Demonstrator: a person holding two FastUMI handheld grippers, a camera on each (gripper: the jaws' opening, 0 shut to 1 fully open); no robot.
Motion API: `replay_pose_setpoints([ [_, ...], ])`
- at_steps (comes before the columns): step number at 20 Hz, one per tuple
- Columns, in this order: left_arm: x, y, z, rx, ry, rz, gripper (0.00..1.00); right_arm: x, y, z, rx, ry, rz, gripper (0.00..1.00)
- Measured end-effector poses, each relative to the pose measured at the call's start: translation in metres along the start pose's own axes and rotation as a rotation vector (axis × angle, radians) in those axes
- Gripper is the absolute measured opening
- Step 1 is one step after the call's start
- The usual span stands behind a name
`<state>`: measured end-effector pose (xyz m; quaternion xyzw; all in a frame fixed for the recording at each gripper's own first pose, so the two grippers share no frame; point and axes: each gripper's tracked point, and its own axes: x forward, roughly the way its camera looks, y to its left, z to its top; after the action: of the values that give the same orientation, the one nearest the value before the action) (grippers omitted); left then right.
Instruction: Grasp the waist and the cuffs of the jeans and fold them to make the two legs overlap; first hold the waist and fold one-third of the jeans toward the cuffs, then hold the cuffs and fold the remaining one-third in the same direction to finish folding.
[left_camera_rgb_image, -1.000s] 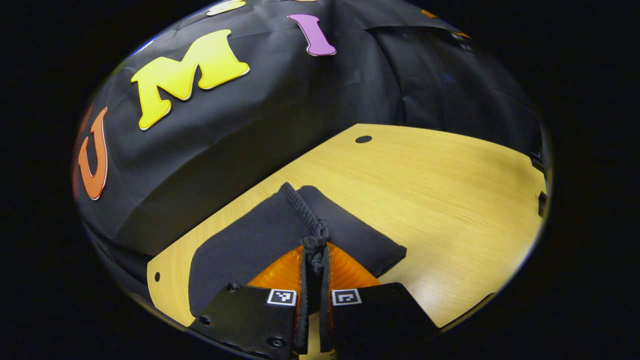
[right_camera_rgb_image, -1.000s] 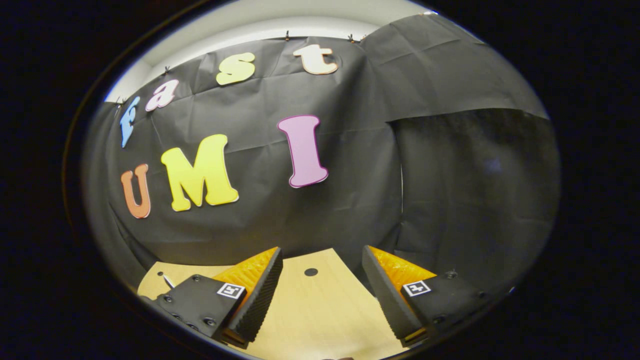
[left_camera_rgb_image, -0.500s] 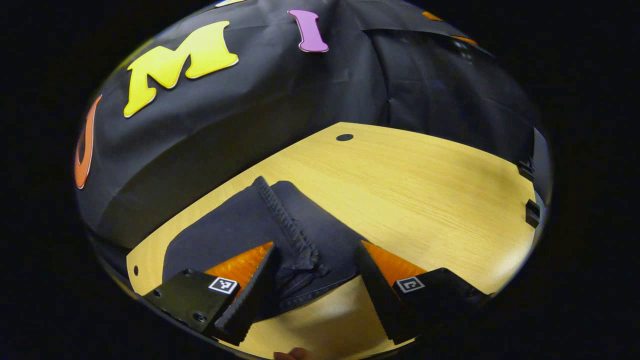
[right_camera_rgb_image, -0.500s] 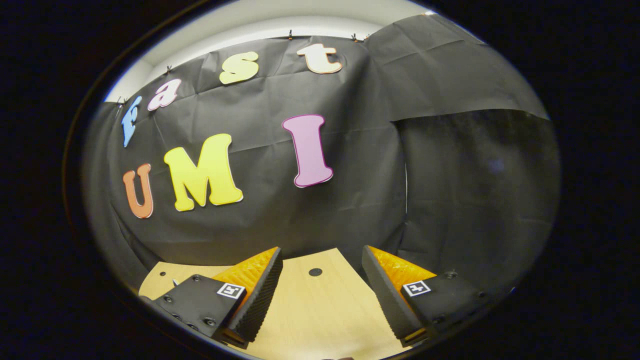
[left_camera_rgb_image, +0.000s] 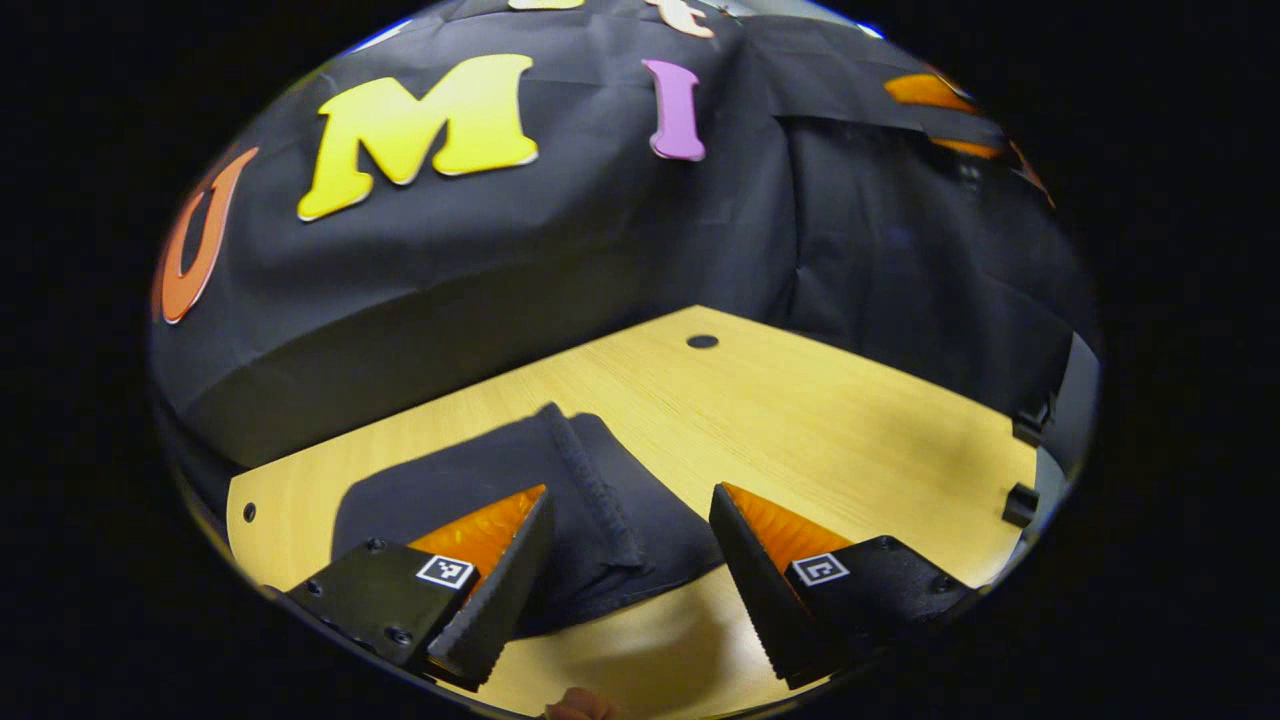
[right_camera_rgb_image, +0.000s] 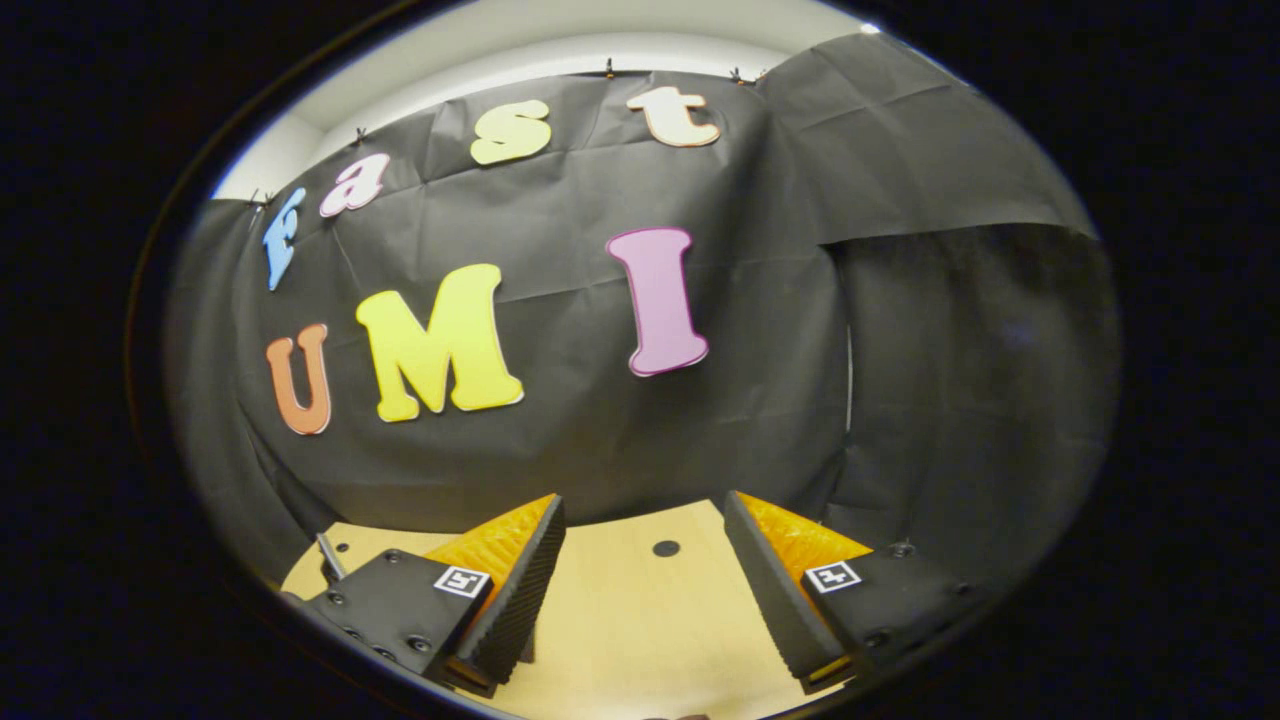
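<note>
Your left gripper (left_camera_rgb_image: 628, 545) hangs with its fingers spread wide, pinching nothing. In the left gripper view the jeans (left_camera_rgb_image: 500, 490) lie folded into a compact dark bundle on the wooden table (left_camera_rgb_image: 850, 420), toward the table's near left part, close to the edge that meets the booth's black cloth wall (left_camera_rgb_image: 500, 270). A thick stitched seam (left_camera_rgb_image: 590, 480) runs along the top of the bundle, from its far end down toward you, and it passes between your two fingers. The near edge of the fold sits in the gap between the fingers; whether either finger touches the cloth, I cannot tell. A small dark hole (left_camera_rgb_image: 702, 341) marks the table farther off, well apart from the jeans. A fingertip of your hand (left_camera_rgb_image: 578, 706) peeks in at the very bottom of that view.

Your right gripper (right_camera_rgb_image: 645, 590) is also spread apart and holds nothing. In the right gripper view it points mostly at the black cloth wall (right_camera_rgb_image: 600, 420), with a strip of table (right_camera_rgb_image: 640, 620) below and between its fingers, and the same kind of dark hole (right_camera_rgb_image: 666, 548) just beyond them
</note>
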<state>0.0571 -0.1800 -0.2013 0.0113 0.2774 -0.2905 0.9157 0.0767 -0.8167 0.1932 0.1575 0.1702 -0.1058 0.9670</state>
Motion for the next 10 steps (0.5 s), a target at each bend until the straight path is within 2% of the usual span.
replay_pose_setpoints([
  [1,-0.010,0.016,0.016,-0.025,-0.036,0.030,1.00,0.008,0.016,-0.006,0.000,0.004,0.027,0.98],
  [2,-0.020,0.032,0.031,-0.045,-0.074,0.063,0.99,0.015,0.035,-0.010,0.001,0.001,0.064,0.94],
  [3,-0.033,0.049,0.046,-0.063,-0.112,0.098,0.99,0.020,0.055,-0.011,-0.004,-0.004,0.096,0.98],
  [7,-0.082,0.115,0.115,-0.140,-0.280,0.249,0.99,0.045,0.129,-0.011,-0.026,-0.044,0.180,1.00],
  [8,-0.095,0.128,0.129,-0.158,-0.313,0.286,0.98,0.049,0.148,-0.008,-0.022,-0.055,0.196,0.93],
  [9,-0.108,0.136,0.141,-0.171,-0.345,0.311,0.98,0.054,0.165,-0.006,-0.018,-0.065,0.201,1.00],
  [10,-0.129,0.138,0.153,-0.179,-0.374,0.342,0.99,0.057,0.179,-0.004,-0.012,-0.074,0.203,1.00],
])
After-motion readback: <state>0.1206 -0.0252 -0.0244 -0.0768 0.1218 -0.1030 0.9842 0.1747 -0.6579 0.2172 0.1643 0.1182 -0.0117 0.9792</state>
